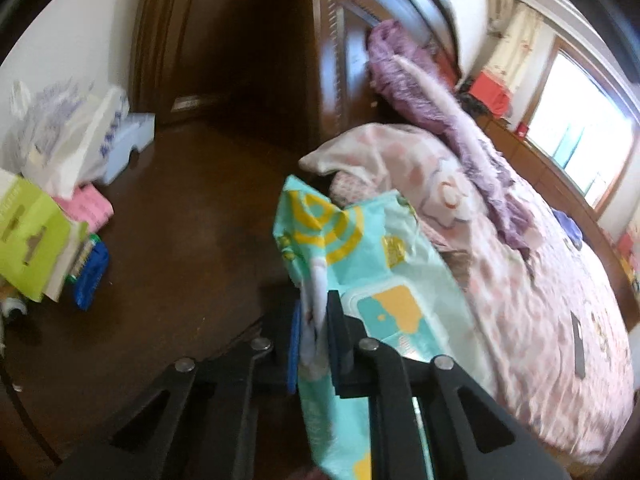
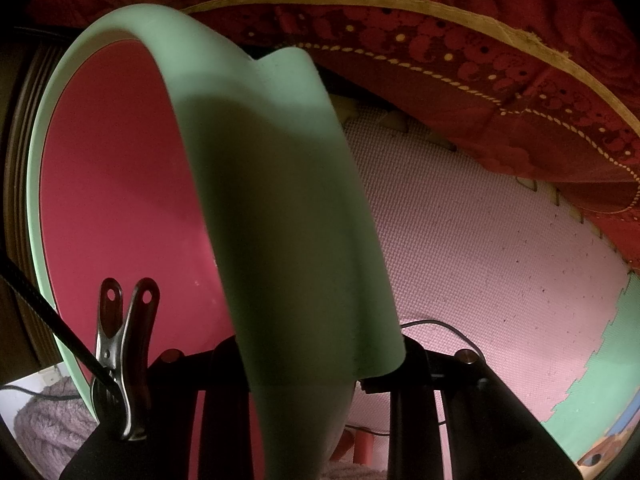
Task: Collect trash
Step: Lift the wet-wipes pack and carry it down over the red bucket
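In the left wrist view my left gripper [image 1: 314, 332] is shut on a teal and yellow wet-wipe packet [image 1: 360, 248]. The crumpled packet sticks up between the fingers, held over the edge of the bed. In the right wrist view my right gripper [image 2: 316, 376] is closed on the mint-green rim of a trash bin [image 2: 260, 160]. The bin's pink inside [image 2: 120, 200] fills the left of that view and looks empty. The rim hides most of the right fingertips.
A bed with a pink quilt [image 1: 520, 280] and a purple blanket [image 1: 420, 92] lies to the right, with a dark flat object [image 1: 578, 344] on it. Boxes and bags [image 1: 48, 208] stand on the dark wood floor at left. Below the bin lie a pink foam mat [image 2: 480, 260] and a red bedspread [image 2: 520, 100].
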`<state>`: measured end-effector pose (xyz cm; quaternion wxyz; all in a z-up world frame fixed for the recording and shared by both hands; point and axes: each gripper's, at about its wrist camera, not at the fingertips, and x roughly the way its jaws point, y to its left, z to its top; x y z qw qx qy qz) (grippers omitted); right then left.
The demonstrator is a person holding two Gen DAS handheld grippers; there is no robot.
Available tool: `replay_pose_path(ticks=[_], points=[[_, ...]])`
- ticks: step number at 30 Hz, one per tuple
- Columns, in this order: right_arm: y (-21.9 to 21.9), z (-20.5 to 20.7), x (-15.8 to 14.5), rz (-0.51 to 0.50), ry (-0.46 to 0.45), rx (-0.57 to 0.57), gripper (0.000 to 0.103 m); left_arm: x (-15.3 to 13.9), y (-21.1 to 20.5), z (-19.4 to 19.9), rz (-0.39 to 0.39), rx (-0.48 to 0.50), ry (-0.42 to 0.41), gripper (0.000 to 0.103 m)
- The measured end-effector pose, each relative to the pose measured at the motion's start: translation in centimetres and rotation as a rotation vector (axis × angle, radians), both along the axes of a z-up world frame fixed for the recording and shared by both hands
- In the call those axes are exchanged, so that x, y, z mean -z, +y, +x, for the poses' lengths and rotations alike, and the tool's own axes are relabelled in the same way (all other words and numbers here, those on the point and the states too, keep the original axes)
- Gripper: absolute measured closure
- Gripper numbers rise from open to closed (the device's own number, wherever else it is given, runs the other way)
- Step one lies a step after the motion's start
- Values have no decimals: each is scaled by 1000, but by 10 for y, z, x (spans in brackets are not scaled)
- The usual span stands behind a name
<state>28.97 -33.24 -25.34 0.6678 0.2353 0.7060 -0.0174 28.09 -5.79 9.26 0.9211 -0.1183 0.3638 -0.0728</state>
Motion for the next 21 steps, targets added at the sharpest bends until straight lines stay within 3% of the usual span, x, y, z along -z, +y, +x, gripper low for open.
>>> replay_pose_path(ticks=[8,14,21], points=[[0,0,0,0,0,0,75,-18,-21,-43,83,90,-101,95],[0,0,0,0,0,0,75,-6,-46,-66,93,184,-78,95],[0,0,0,0,0,0,75,20,-81,-90,235,234,-134,95]])
